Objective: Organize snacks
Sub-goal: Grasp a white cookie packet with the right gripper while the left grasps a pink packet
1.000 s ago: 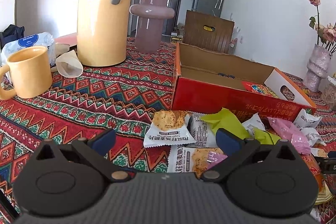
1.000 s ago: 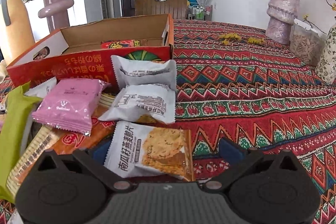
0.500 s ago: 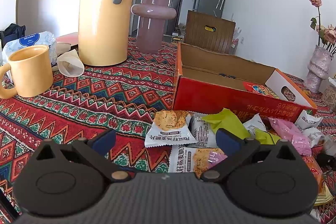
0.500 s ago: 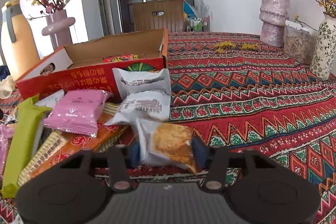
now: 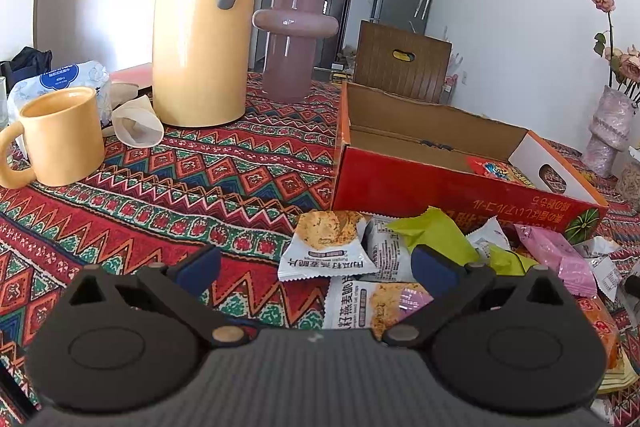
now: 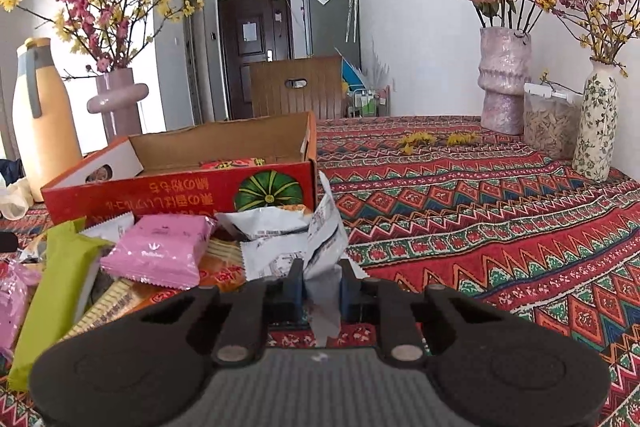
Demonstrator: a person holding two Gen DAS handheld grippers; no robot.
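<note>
On my left wrist view, the left gripper fills the bottom of the frame with its jaws spread wide and nothing between them. Just past them, lower centre, lies the snack pile on the patterned counter: a white cracker packet nearest centre, a green wrapper behind it, a pink packet toward the right. Directly beyond the pile, right of centre, sits the open red cardboard box, with one red-orange packet showing inside near its right end. Upper left holds the tall yellow flask, with a mauve vase beside it, and a yellow mug at the left edge.

On my right wrist view, the right gripper sits bottom centre, its jaws drawn in tight on a white crinkled snack packet that stands up on edge between the pads. The rest of the pile spreads over the lower left: a pink packet, a long green wrapper, and other white packets just in front of the red box, which occupies the centre left. The right half of the frame is bare cloth, with a textured pink vase, a clear container and a floral vase at the upper right.
</note>
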